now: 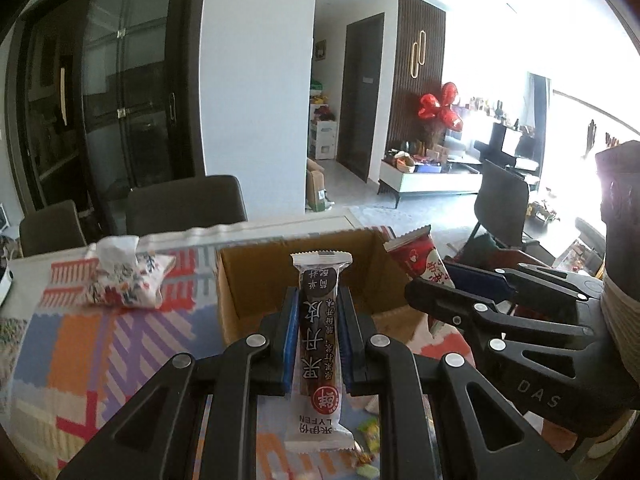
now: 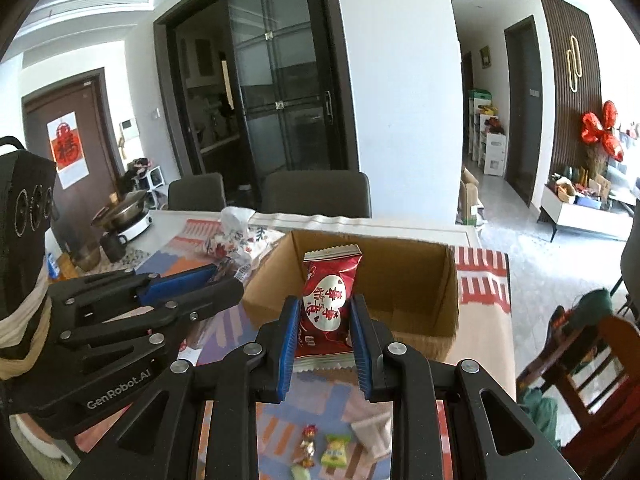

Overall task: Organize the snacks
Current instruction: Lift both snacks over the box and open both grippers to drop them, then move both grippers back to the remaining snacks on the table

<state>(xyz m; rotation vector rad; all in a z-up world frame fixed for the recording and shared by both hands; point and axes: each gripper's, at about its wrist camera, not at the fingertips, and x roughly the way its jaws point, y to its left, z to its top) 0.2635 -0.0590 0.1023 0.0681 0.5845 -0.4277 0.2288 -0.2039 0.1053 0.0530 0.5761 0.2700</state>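
My left gripper [image 1: 319, 316] is shut on a long dark fruit-leather bar in a clear wrapper [image 1: 319, 340], held upright just in front of the open cardboard box [image 1: 256, 276]. My right gripper [image 2: 325, 320] is shut on a red snack packet with a white heart [image 2: 329, 300], held above the near edge of the same box [image 2: 412, 280]. In the left wrist view the right gripper [image 1: 452, 280] and its red packet [image 1: 420, 260] hang at the box's right side. In the right wrist view the left gripper [image 2: 216, 280] is left of the box.
The table has a colourful patterned cloth [image 1: 120, 340]. A floral tissue pack [image 1: 124, 276] lies left of the box. Small wrapped candies [image 2: 324, 450] lie on the cloth below my grippers. A cooking pot [image 2: 124, 212] stands far left. Dark chairs [image 2: 316, 196] stand behind the table.
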